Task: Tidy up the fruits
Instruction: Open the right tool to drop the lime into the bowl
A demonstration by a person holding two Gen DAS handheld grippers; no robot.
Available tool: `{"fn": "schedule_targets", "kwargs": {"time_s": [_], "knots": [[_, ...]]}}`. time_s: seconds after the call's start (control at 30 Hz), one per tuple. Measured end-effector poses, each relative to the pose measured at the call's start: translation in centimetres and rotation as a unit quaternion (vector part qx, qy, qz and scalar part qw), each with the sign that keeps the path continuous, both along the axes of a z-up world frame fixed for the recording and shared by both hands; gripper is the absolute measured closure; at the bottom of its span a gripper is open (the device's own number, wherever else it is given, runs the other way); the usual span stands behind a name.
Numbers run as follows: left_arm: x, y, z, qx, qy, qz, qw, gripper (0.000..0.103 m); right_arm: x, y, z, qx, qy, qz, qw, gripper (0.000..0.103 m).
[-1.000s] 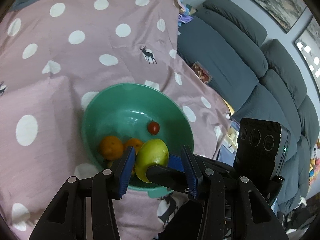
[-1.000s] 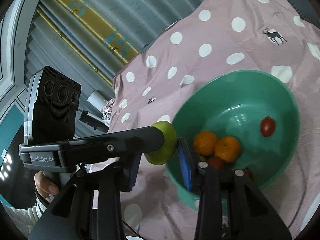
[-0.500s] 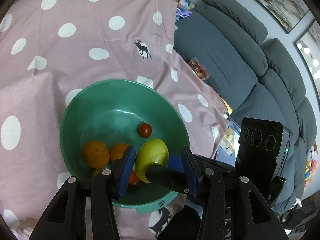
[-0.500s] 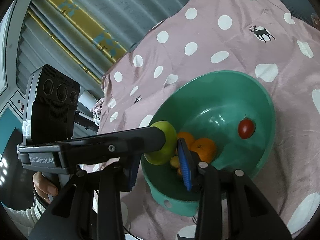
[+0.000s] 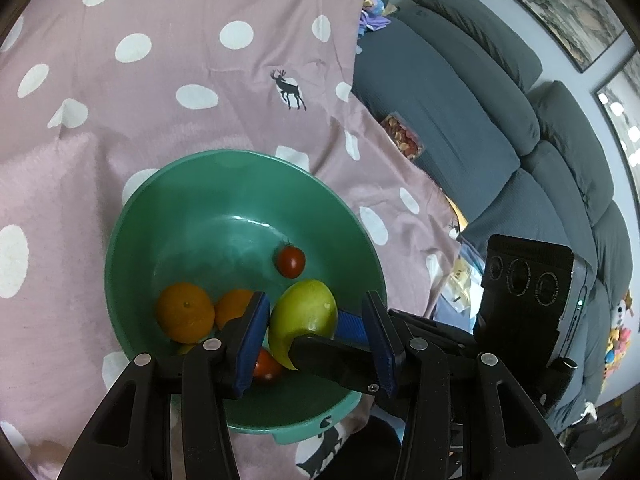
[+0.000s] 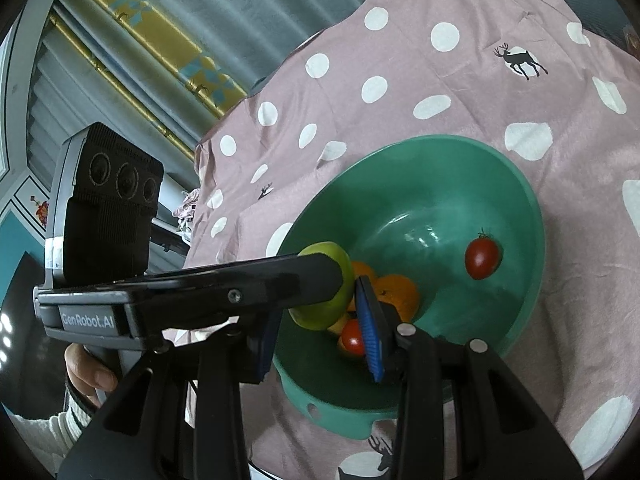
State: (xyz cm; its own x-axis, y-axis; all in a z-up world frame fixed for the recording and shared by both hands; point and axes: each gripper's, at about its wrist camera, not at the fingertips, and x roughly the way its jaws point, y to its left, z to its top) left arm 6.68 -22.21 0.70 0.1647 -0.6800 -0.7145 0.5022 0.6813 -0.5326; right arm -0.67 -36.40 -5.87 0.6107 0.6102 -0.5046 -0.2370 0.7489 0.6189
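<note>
Both grippers have carried the mango (image 5: pixel 304 308) in from over the near rim, and it is now hanging over the inside of the green bowl (image 5: pixel 240 156), which is sitting fuller in both views than a second ago.

We are pinching the mango with the right gripper (image 6: pixel 316 320). From the left wrist, one of its black fingers is lying across the fruit's lower face and its blue pad is showing just behind. From the right wrist, its right pad is touching the mango's edge.

We are keeping the left gripper (image 5: pixel 316 308) partly spread around the same fruit. Its left pad is sitting just beside the skin, while its right pad is standing apart from it, with the other gripper's finger in between. We cannot tell whether it is pressing.

Below the mango, two oranges (image 5: pixel 185 312) are lying side by side against the bowl's near wall. A red tomato (image 5: pixel 266 364) is peeking out beside them, and a cherry tomato (image 5: pixel 290 262) is resting alone nearer the middle.

The bowl is standing on a pink dotted cloth (image 5: pixel 160 80) beside a grey sofa (image 5: pixel 460 120). A hand (image 6: pixel 90 376) is gripping the left gripper's handle.
</note>
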Motion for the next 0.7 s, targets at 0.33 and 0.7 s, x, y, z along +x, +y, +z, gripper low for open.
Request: {"fn": "schedule_targets", "kwargs": {"time_s": [0.33,0.7], "knots": [[0.2,0.2,-0.6,0.003,0.003,0.008,1.0,0.056,0.1,0.6,0.1,-0.039,0.003,0.0,0.999,0.066],[-0.1,0.3,-0.8,0.03,-0.016,0.014,0.9993,0.056,0.2,1.6,0.1,-0.09,0.005,-0.011,0.996,0.065]]}}
